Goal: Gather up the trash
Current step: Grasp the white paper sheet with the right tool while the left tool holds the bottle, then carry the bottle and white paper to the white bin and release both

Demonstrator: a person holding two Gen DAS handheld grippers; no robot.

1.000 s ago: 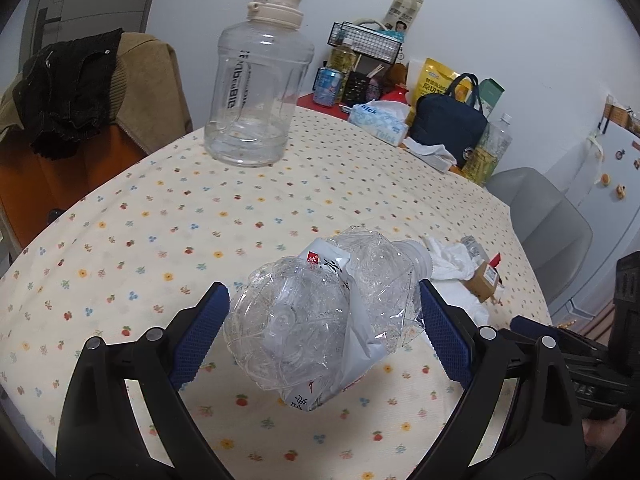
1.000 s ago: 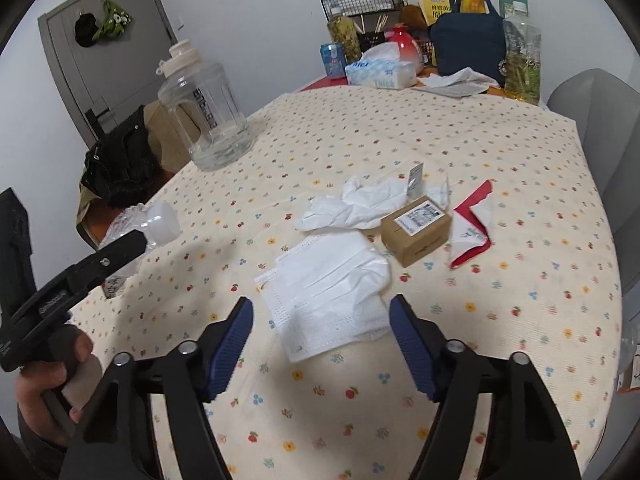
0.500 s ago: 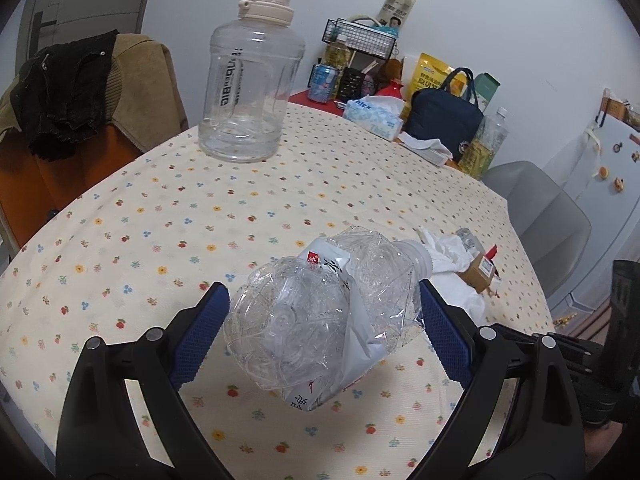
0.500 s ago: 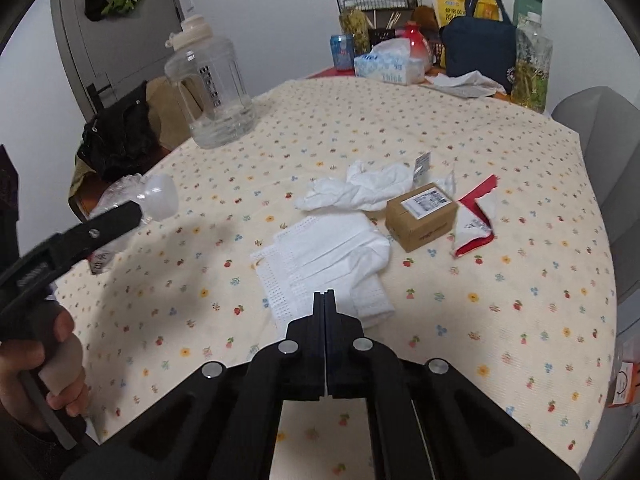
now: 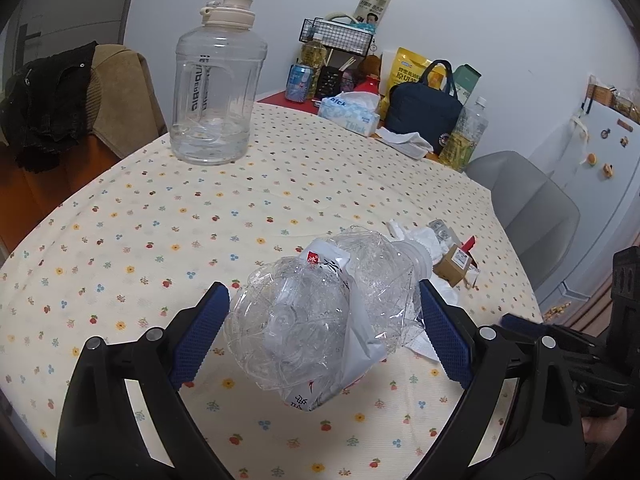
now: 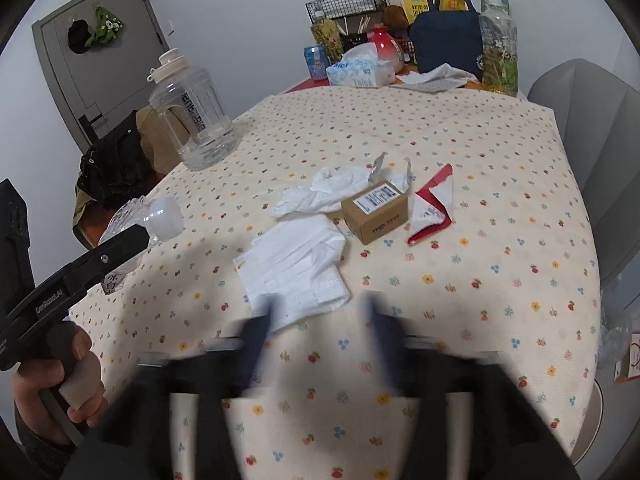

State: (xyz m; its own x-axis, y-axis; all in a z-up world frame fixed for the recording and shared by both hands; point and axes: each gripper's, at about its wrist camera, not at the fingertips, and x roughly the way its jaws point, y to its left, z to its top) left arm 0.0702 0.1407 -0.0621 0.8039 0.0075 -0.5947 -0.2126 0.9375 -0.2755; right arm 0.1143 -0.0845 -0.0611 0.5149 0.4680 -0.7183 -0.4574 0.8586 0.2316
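Clear crushed plastic fills my left gripper [image 5: 324, 332]: the crumpled bottle [image 5: 320, 320] sits crosswise between the blue pads, which press on both of its sides and hold it above the flowered tablecloth [image 5: 160, 232], its white cap end pointing right. In the right wrist view the same bottle [image 6: 132, 216] shows at the left edge, with my left hand [image 6: 60, 384] wrapped around the handle below it. My right gripper [image 6: 320, 312] is blurred with motion; its jaws are opening and nothing lies between them, though the tips stand just at the near edge of a folded white face mask [image 6: 296, 264] lying flat on the cloth. Beyond the mask lie a wad of white tissue [image 6: 320, 196], a small cardboard box [image 6: 376, 212] touching it, and a red-and-white wrapper [image 6: 432, 208] just right of the box. A large clear water jug [image 5: 216, 92] stands upright at the far left of the table.
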